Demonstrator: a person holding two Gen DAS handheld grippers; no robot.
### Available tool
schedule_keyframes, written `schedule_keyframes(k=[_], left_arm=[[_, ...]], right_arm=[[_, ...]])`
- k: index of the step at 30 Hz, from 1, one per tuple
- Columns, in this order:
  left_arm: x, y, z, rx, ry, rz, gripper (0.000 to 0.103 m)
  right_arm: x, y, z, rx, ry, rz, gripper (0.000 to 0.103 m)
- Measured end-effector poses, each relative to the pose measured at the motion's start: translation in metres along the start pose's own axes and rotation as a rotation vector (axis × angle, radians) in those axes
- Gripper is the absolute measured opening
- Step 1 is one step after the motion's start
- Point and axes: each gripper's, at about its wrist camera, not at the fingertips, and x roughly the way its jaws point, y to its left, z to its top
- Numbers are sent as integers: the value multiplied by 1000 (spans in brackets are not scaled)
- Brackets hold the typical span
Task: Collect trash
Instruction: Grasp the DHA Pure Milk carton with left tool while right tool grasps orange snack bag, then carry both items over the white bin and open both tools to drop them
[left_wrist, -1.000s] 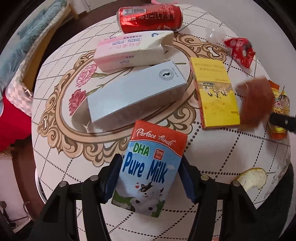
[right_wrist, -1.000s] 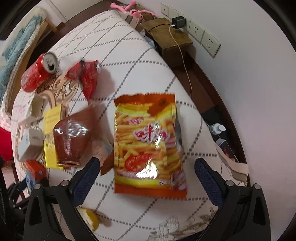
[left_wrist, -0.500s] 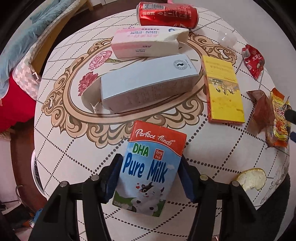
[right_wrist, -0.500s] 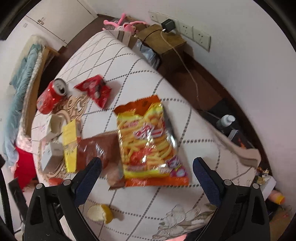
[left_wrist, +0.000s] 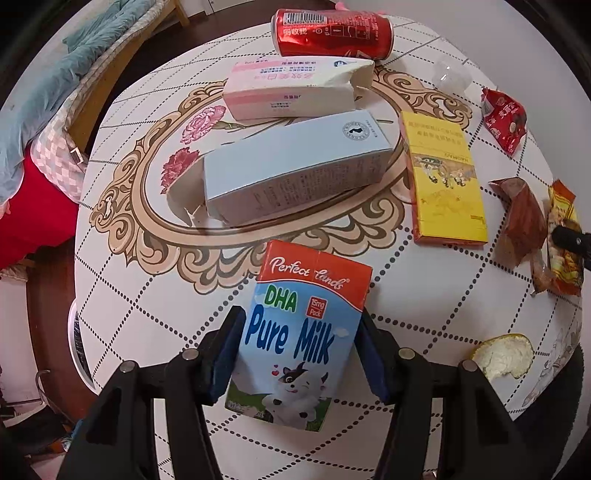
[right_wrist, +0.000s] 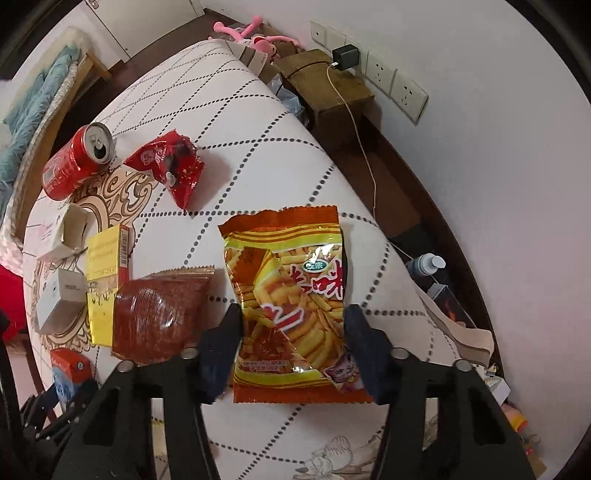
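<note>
Since the earlier frames, the right gripper (right_wrist: 293, 343) is closing in on the orange fries snack bag (right_wrist: 291, 302), its fingers, wide apart a second ago, now pinching the bag's lower sides and creasing the foil, while the left gripper (left_wrist: 301, 354) is staying clamped on the Pure Milk carton (left_wrist: 299, 332), fingers pressing both flanks. Both pieces are sitting near the tabletop's (left_wrist: 147, 295) near edge; whether either is lifting clear I cannot tell. By my reading the collecting is only starting: no bin is showing, and nothing looks removed yet. Lying untouched are the red cola can (left_wrist: 332, 31) at the far edge, the pink-and-white carton (left_wrist: 291, 90) and the grey box (left_wrist: 295, 166) in the middle, the yellow box (left_wrist: 445, 177) beside them, the red wrapper (left_wrist: 504, 120) and brown packet (right_wrist: 159, 314) toward the right edge, and an orange peel (left_wrist: 504, 356) at the near right edge.
</note>
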Motion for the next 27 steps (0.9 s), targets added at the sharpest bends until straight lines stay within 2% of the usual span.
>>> schedule_keyframes(k=[7,15,22,27], left_arm=[[-30,2,-8,-7,-82,-1,55],[-106,24,-11,-65,-265,-11,54],[-167,71,-19,-136,-413,-16,54],[-202,135,-31,-232,-500,-4,54]], right_arm=[[-27,-12,-19,21,-41,71,54],[-89,11,-40,-30,-157,153,54],[-146,69,-54,-152,-214,266,54],[-173,133,-69,-243,-220,366,54]])
